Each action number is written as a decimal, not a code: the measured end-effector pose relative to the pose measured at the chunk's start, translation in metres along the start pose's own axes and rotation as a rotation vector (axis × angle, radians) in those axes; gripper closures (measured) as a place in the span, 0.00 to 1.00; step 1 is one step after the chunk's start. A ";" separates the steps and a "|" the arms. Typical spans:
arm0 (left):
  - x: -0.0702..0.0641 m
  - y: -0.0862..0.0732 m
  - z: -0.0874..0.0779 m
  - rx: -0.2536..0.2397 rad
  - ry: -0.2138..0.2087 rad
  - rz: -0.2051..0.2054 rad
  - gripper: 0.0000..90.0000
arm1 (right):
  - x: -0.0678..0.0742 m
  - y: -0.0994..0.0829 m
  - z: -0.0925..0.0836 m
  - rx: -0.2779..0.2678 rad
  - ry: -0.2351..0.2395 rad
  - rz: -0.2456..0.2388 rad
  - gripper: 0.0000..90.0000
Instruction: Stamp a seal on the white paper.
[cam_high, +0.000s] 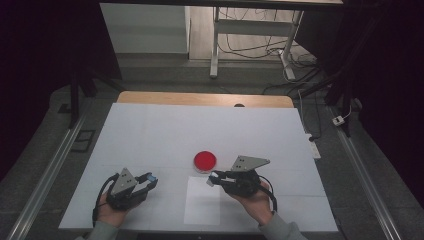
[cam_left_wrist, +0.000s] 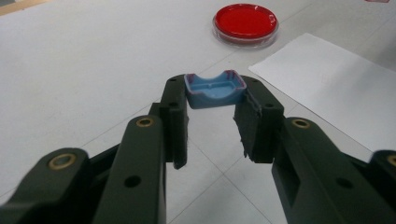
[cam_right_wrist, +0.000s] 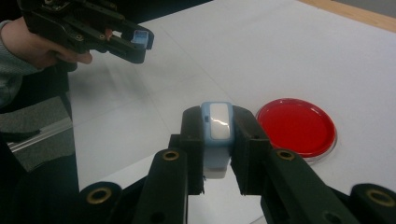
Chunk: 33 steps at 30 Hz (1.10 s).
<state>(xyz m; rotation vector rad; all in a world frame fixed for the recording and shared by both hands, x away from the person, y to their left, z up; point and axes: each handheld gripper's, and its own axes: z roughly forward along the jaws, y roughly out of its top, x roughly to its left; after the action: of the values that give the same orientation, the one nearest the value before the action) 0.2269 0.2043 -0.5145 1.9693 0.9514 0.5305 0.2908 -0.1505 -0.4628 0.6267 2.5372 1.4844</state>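
Blue plastic shows at the tips of the left gripper (cam_high: 148, 179), whose jaws are clamped on a small blue cap (cam_left_wrist: 215, 88) held above the white tabletop (cam_high: 150, 135). A white paper sheet (cam_high: 202, 200) lies between the hands. Just beyond it sits a red-filled petri dish (cam_high: 205, 161). Beside the dish, the right gripper (cam_high: 214, 179) is clamped on a pale blue case (cam_right_wrist: 217, 135) with a white face.

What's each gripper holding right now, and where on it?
Left gripper clamps a small blue tray-like piece by its two ends. Right gripper clamps a blue-and-white piece by its long sides.
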 end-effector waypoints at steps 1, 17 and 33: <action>0.000 0.000 0.000 0.001 -0.001 0.000 0.72 | 0.000 0.000 0.000 0.002 0.002 0.000 0.83; 0.000 -0.001 0.001 0.008 -0.006 0.000 0.72 | 0.007 -0.007 0.014 0.066 0.012 -0.037 0.83; 0.000 -0.001 0.001 0.009 -0.007 0.002 0.72 | 0.013 -0.014 0.029 0.115 0.022 -0.074 0.83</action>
<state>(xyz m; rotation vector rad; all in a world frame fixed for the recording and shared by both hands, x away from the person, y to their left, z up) 0.2276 0.2038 -0.5160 1.9792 0.9491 0.5207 0.2845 -0.1278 -0.4882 0.5287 2.6469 1.3362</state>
